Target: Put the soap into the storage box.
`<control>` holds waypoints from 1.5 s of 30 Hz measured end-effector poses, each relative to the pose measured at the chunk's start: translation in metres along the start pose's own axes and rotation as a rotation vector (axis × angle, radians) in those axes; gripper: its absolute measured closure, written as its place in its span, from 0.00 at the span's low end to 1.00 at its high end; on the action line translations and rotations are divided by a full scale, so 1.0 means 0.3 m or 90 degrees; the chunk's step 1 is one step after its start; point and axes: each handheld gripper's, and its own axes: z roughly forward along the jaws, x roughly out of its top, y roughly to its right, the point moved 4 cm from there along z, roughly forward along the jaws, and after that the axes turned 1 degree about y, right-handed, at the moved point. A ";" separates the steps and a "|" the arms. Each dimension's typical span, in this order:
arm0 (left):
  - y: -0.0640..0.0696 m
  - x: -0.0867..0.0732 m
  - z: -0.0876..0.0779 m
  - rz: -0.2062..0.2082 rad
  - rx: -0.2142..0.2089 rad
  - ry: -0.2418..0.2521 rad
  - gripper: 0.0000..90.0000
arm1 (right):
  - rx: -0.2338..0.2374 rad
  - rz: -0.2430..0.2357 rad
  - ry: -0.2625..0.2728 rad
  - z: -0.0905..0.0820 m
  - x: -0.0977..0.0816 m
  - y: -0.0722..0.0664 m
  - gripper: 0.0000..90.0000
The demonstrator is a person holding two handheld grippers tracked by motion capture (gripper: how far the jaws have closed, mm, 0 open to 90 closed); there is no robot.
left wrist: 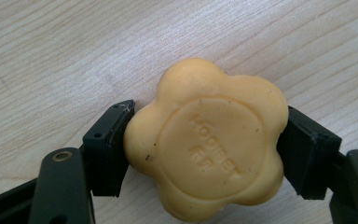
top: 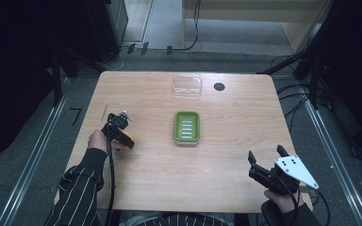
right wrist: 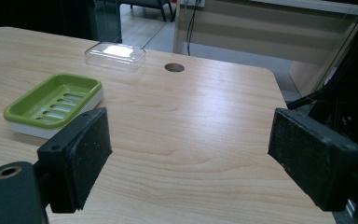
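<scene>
while l claw [left wrist: 205,149] pinches yellow soap [left wrist: 205,140] on table [left wrist: 51,56], r claw [right wrist: 191,158] spread, holding nothing.

The yellow flower-shaped soap [left wrist: 205,140] bore raised lettering stamped in its round middle; it looked like "HOOIREY", with two smaller characters beneath, too faint to read.

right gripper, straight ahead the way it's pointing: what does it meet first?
Probably nothing on the table: the right gripper stands open, bare wood ahead. The green soap dish and clear lid lie left of its line; depth unclear.
</scene>
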 end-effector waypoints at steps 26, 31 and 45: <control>0.043 0.026 -0.033 0.028 -0.010 0.045 0.31 | 0.001 0.001 -0.001 0.001 0.000 -0.001 0.15; 0.058 0.040 -0.038 0.033 -0.016 0.052 0.31 | 0.001 0.001 -0.001 0.001 0.000 -0.001 0.15; 0.096 0.104 -0.024 0.060 -0.023 0.063 0.31 | 0.001 0.001 -0.002 0.002 0.000 -0.001 0.15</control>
